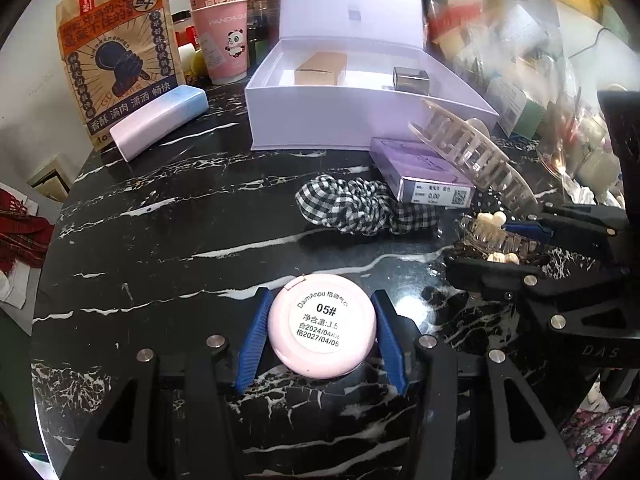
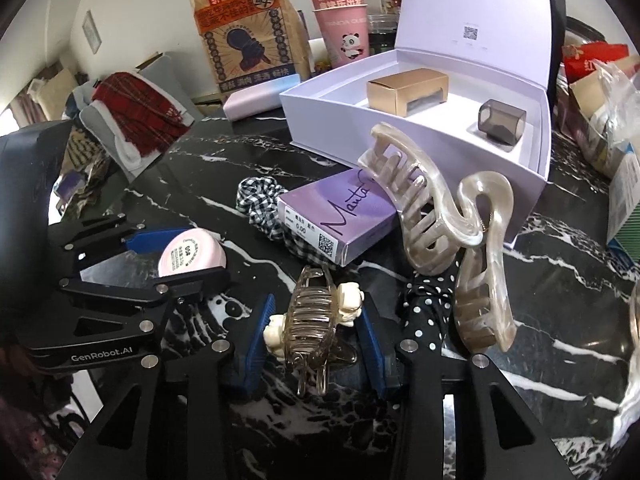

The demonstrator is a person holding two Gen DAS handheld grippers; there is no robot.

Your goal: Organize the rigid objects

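My left gripper (image 1: 322,330) has its blue pads against both sides of a round pink compact (image 1: 322,326) with a white "05#" label, on the black marble table (image 1: 160,240); the compact also shows in the right wrist view (image 2: 192,256). My right gripper (image 2: 314,330) is closed on a small clear-brown hair claw with cream flowers (image 2: 312,320), also seen in the left wrist view (image 1: 494,238). A large pearly hair claw (image 2: 440,220) leans on a purple contact-lens box (image 2: 340,212). An open lilac gift box (image 2: 420,120) holds a gold carton (image 2: 406,90) and a grey cap (image 2: 502,122).
A checked scrunchie (image 1: 360,208) lies mid-table, and a polka-dot scrunchie (image 2: 424,312) lies by the right fingers. A pink-blue case (image 1: 160,120), a snack bag (image 1: 116,60) and pink cups (image 1: 224,40) stand at the back left. Cluttered bags (image 1: 520,60) fill the right side.
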